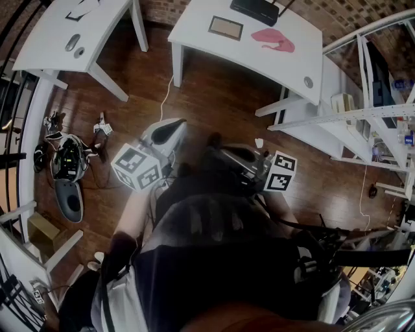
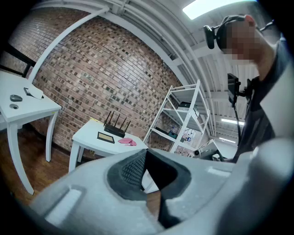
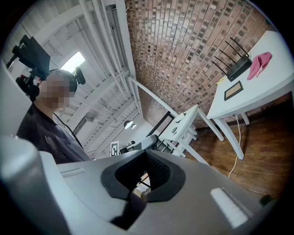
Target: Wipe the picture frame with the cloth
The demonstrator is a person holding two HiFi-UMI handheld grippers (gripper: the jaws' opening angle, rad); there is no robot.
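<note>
Room: wooden floor [image 1: 214, 97], brick wall [image 2: 101, 78], white furniture. You stand mid-floor, well apart from the work table.

1. Left gripper [image 2: 147, 172]: held close in front of your body, aimed roughly level across the room. Jaws clenched pad to pad, with nothing between them and nothing touched.
2. Right gripper [image 3: 146, 170]: just beside the left, at about the same height. Jaws likewise pressed together, empty, in contact with nothing.
3. Loose gear [image 1: 68, 162]: on the floor to your left, with cables. It plays no part in the job.
4. Side table [image 1: 45, 39]: far left, with small items on top.
5. Rack [image 1: 363, 110]: white shelving at far right.
6. Table [image 1: 214, 52]: ahead of you, across open floor.
7. Frame [image 1: 225, 27]: lying flat on that table, towards its back edge.
8. Cloth [image 1: 273, 39]: pink and crumpled, on the same table to the right of the frame, near it but apart.
9. Router [image 1: 254, 9]: black, at the table's far edge, behind both.

Progress: by these views, the wiping is not yet begun. The cloth lies unheld and you are out of reach. Left to do: approach the table, take the cloth, steady the frame if needed, and wipe it.
</note>
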